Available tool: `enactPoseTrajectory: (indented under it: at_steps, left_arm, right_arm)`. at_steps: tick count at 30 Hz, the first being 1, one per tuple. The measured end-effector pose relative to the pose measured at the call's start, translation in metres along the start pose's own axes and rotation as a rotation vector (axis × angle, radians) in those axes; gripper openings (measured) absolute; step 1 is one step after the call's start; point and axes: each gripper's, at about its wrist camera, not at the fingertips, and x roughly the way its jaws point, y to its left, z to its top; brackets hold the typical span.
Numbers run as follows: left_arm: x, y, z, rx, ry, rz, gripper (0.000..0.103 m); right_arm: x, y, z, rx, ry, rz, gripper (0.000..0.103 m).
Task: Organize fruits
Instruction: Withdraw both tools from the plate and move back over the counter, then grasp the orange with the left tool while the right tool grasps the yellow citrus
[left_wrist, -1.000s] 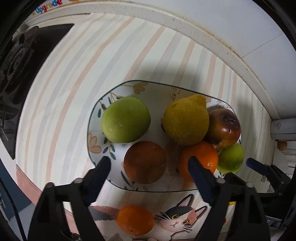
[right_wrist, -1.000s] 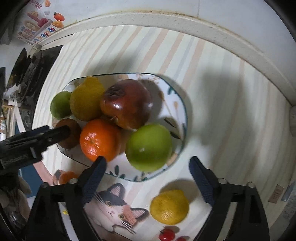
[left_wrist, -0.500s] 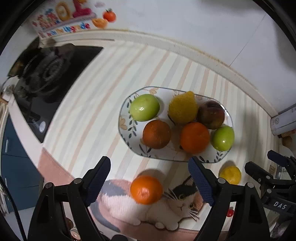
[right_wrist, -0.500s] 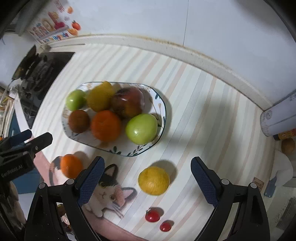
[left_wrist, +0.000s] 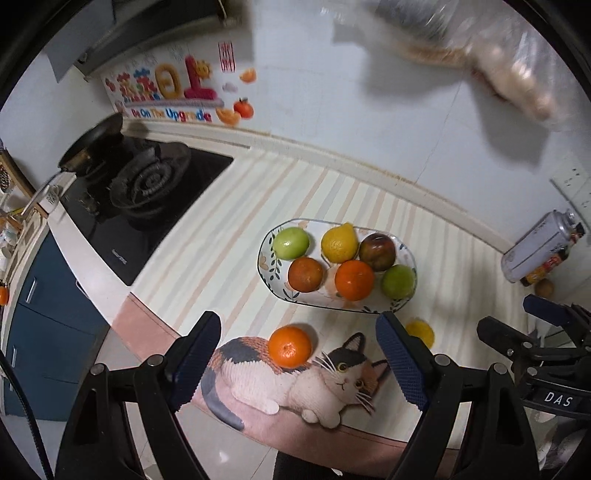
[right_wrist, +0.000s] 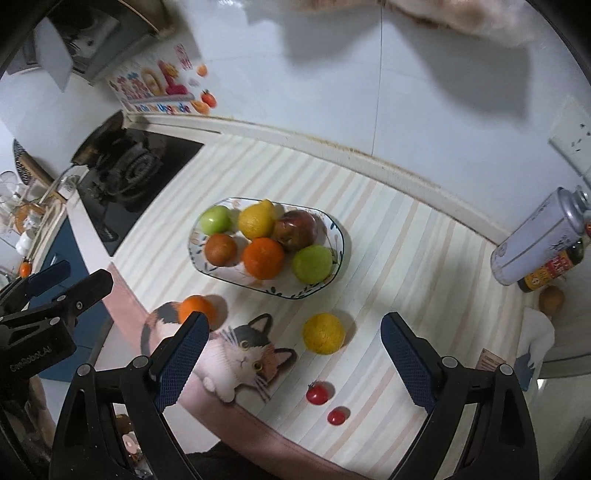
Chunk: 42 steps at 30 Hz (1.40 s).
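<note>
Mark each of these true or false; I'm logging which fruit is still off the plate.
1. Six fruits lie on the plate. True.
2. The loose orange sits on the cat picture. True.
3. The left gripper holds that orange. False: it is open and empty.
4. The two small tomatoes are on the plate. False: they lie on the mat near its front edge.
5. The right gripper is open. True.

From my tongs I look down on a striped countertop mat (left_wrist: 236, 236); left of it sits a black gas hob (left_wrist: 144, 199) with a dark pan (left_wrist: 92, 142) on its far burner; behind the hob, white wall tiles (right_wrist: 332, 74) carry a colourful sticker (left_wrist: 173, 92); below the hob, blue cabinet doors (left_wrist: 40, 317).
</note>
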Motion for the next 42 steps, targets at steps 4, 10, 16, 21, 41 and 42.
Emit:
enactPoseTrajectory:
  at_steps: [4,10,16,21,41,42]
  left_arm:
    - [-0.030,-0.004,-0.009,0.013,-0.044,0.000,0.086]
    - [-0.062,-0.010,-0.022,0.018,-0.082,-0.019,0.086]
    - [-0.083,-0.014,-0.031,0.015,-0.104,-0.037,0.086]
    - [-0.097,-0.017,-0.033,0.017,-0.125,-0.047,0.086]
    - [-0.049,-0.004,-0.025,-0.018,-0.055,0.002,0.101]
    - [-0.042,-0.002,-0.025,-0.021,-0.045,0.012,0.101]
  right_arm:
    - [-0.032,0.003,-0.012,-0.011,-0.035,0.009,0.096]
    - [-0.072,0.006,-0.028,-0.018,-0.080,0.021,0.096]
    - [-0.096,0.007,-0.038,-0.021,-0.106,0.030,0.096]
    - [-0.111,0.006,-0.041,-0.021,-0.125,0.034,0.096]
    - [-0.043,-0.020,-0.032,0.059,-0.022,0.022,0.096]
    - [-0.031,-0.023,-0.030,0.069,-0.004,0.023,0.096]
